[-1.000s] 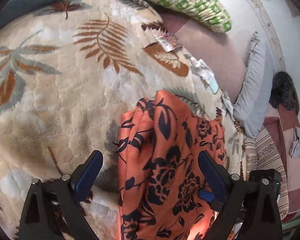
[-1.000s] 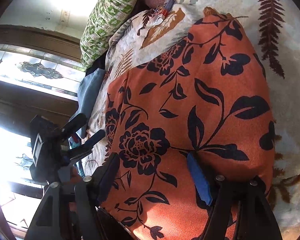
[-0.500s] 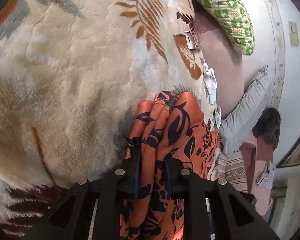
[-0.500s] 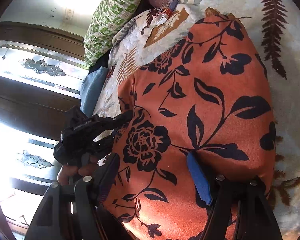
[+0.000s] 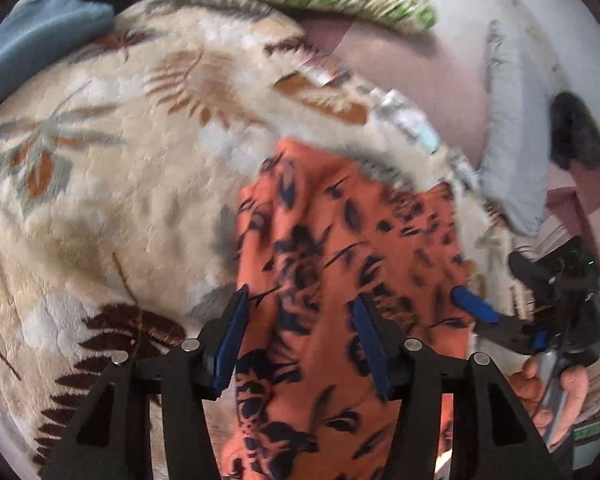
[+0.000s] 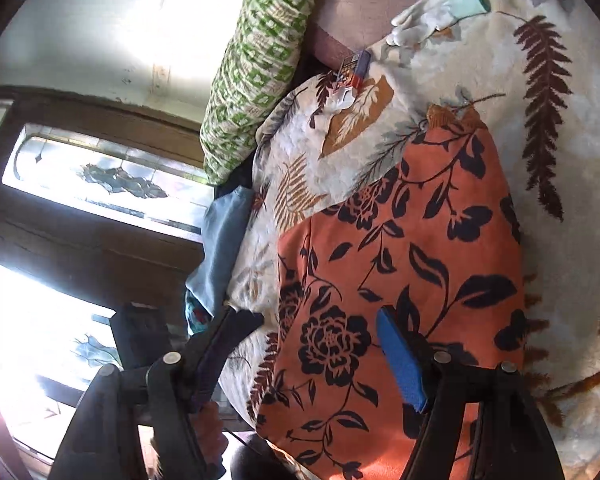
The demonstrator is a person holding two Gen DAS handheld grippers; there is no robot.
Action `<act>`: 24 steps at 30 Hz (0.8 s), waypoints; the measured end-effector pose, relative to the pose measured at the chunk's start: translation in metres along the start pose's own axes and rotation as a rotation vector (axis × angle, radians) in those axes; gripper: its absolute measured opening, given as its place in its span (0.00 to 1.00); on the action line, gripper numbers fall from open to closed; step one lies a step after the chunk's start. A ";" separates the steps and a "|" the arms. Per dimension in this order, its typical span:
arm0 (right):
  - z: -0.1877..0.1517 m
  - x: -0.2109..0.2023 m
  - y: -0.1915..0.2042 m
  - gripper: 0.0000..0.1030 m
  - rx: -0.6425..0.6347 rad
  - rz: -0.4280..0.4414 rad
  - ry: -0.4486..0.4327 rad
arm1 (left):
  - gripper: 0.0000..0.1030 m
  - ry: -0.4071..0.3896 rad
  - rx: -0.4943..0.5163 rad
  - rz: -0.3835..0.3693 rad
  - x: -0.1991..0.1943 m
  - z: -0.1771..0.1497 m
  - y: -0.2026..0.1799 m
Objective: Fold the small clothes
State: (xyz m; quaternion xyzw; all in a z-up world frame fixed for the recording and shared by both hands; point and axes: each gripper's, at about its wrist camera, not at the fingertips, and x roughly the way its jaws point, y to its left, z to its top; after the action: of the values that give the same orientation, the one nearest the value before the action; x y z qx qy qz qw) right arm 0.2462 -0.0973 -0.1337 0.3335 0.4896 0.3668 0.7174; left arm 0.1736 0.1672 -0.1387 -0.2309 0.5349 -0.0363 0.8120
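Note:
An orange cloth with black flowers [image 5: 340, 248] lies folded on a cream leaf-print blanket [image 5: 100, 200]; it also shows in the right wrist view [image 6: 400, 260]. My left gripper [image 5: 300, 332] is open, its blue pads either side of the cloth's near left edge. My right gripper [image 6: 308, 356] is open over the cloth's near part; it shows in the left wrist view [image 5: 476, 312] at the cloth's right edge. The left wrist view is blurred by motion.
A green patterned pillow [image 6: 260, 60] and a blue cloth [image 6: 224, 248] lie at the blanket's far side. A small packet [image 6: 352, 72] and a white glove [image 6: 432, 12] lie beyond the orange cloth. A grey pillow [image 5: 512, 160] is to the right.
My left gripper, shut on the cloth's bunched edge half a second ago, has opened and let go. The cloth now lies flatter. My right gripper stays open.

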 end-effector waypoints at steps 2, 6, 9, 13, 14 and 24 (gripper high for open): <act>0.006 0.015 -0.028 0.77 0.107 -0.029 0.029 | 0.57 0.016 -0.075 -0.036 0.014 -0.005 0.017; 0.011 0.017 -0.028 0.76 0.129 -0.027 0.044 | 0.57 0.010 -0.065 -0.035 0.008 -0.003 0.019; 0.025 0.009 -0.002 0.76 0.034 -0.017 -0.011 | 0.58 0.004 -0.061 -0.029 0.006 -0.005 0.021; 0.053 0.021 -0.020 0.81 0.062 -0.068 -0.051 | 0.59 0.002 -0.041 -0.008 0.005 -0.007 0.017; 0.058 0.033 -0.038 0.81 0.121 -0.091 -0.017 | 0.59 0.003 -0.036 -0.002 0.006 -0.009 0.012; 0.005 -0.029 -0.017 0.81 0.101 0.086 -0.039 | 0.60 -0.092 0.069 0.096 -0.034 -0.023 -0.016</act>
State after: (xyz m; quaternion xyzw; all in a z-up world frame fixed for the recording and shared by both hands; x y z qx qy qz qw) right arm 0.2466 -0.1316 -0.1330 0.3971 0.4786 0.3656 0.6926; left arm 0.1417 0.1555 -0.1108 -0.1782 0.5059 -0.0050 0.8440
